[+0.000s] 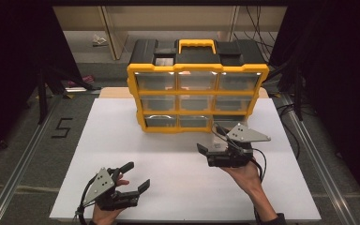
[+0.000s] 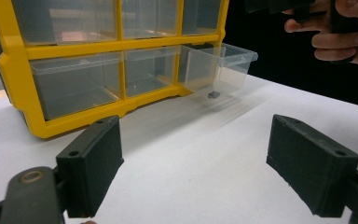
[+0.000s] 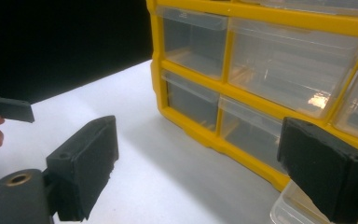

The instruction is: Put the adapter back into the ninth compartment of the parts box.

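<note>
A yellow and black drawer cabinet [image 1: 197,89] with clear plastic drawers stands at the back of the white table [image 1: 168,154]. Its bottom right drawer [image 2: 219,65] is pulled out, and a small dark piece [image 2: 213,94] lies inside it. My right gripper [image 1: 208,138] hovers just in front of that drawer, pointing left, open with nothing between its jaws. The right gripper view shows the same gripper [image 3: 196,163] beside the cabinet's lower rows [image 3: 242,107], with the drawer's rim [image 3: 289,210] under the right jaw. My left gripper [image 1: 138,174] is open near the front left, with its wide jaws [image 2: 193,163] empty.
The white board ends near the front edge at the person's hands. Metal rails [image 1: 23,159] run along both sides on the grey floor. A black "5" mark [image 1: 62,127] sits left of the board. Cables and dark frames stand behind the cabinet.
</note>
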Demonstrator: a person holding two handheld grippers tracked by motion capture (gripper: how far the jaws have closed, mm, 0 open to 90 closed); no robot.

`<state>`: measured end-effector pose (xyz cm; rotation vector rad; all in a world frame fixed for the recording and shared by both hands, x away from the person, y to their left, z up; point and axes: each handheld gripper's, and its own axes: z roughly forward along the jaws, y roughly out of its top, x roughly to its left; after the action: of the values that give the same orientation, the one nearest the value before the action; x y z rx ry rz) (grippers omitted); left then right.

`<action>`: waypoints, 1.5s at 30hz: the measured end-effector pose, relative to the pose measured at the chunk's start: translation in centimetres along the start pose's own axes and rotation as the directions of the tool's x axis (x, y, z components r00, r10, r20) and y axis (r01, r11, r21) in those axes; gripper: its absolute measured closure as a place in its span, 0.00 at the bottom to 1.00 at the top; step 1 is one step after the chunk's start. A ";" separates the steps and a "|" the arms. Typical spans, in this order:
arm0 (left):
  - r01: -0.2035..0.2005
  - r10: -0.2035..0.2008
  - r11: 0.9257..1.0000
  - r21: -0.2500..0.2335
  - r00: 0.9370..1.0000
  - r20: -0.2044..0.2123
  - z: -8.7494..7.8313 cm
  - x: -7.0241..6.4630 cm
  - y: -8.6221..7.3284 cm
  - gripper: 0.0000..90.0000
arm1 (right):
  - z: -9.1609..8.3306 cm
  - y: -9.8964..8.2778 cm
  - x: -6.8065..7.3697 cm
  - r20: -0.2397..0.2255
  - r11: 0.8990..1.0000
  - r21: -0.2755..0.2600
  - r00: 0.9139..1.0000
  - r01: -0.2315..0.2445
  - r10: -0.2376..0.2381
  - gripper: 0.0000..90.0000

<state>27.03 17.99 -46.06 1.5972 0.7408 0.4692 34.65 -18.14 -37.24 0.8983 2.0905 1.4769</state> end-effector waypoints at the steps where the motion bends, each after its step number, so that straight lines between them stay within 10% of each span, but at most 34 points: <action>1: 0.000 0.000 1.000 0.000 1.000 0.001 0.0 0.0 0.0 0.19 | 0.0 0.0 0.1 -0.001 1.000 -0.002 1.000 0.000 0.000 0.15; 45: 0.006 -0.006 1.000 -0.009 1.000 0.017 0.0 0.0 0.0 0.19 | -1.7 -2.0 2.0 -0.044 0.995 -0.096 0.999 0.005 -0.009 0.15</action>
<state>27.04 17.99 -46.05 1.5881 0.7298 0.4535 31.60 -18.35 -38.48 0.8285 2.0329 1.5925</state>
